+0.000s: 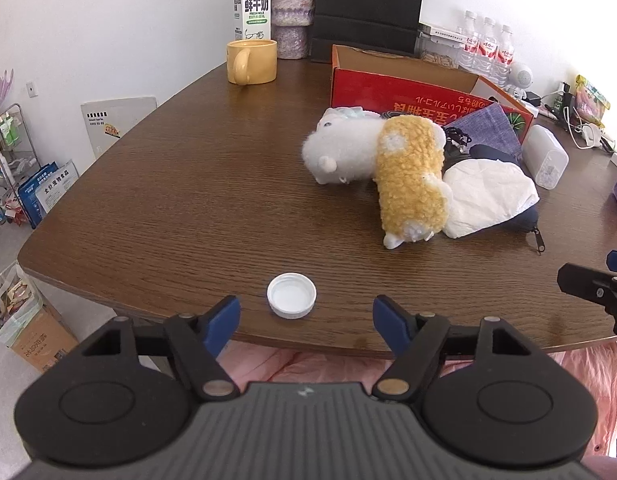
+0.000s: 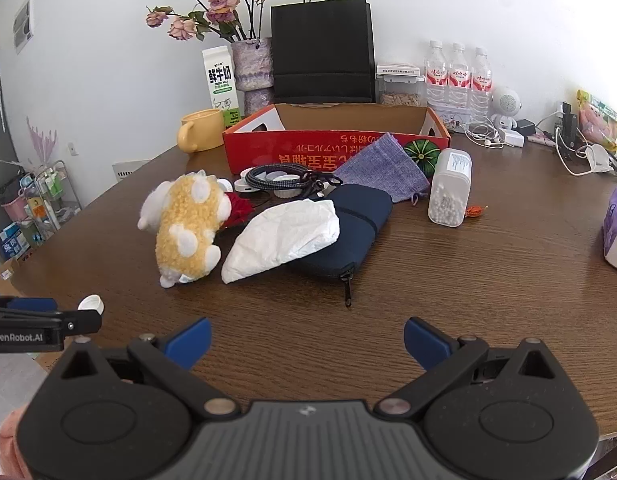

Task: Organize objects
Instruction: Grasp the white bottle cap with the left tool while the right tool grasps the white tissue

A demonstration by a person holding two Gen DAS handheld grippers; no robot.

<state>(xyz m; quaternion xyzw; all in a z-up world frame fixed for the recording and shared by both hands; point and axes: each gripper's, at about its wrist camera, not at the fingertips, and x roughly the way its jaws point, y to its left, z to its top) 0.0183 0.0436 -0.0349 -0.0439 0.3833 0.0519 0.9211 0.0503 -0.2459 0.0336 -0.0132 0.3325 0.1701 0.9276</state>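
Hovering over the near edge of a brown wooden table (image 1: 180, 184), the left gripper (image 1: 306, 316) points down and forward at a small white bottle cap (image 1: 291, 295). The cap lies alone, open side up, just ahead of the blue fingertips (image 1: 222, 322) and roughly centred in the gap between them. The jaws stand apart, with nothing between them, and the pads do not touch the cap. Being round, the cap has no long axis, so any closing direction would likely suit.

The right gripper (image 2: 307, 342) is also spread wide and empty, hanging over bare table further right. In its view the cap (image 2: 91, 305) sits well off to the left, beside the left gripper's tip, so the left hand is clearly the nearer one.

Further back, near the table's middle, lies a heap: a yellow and white plush toy (image 2: 188, 228), a crumpled white bag (image 2: 284, 236) on a dark blue zip pouch (image 2: 356, 220), and a purple cloth bag (image 2: 382, 168). Behind them stands an open red cardboard box (image 2: 332, 150), probably where things are meant to go. The likely next move is a short push forward and down to straddle the cap.
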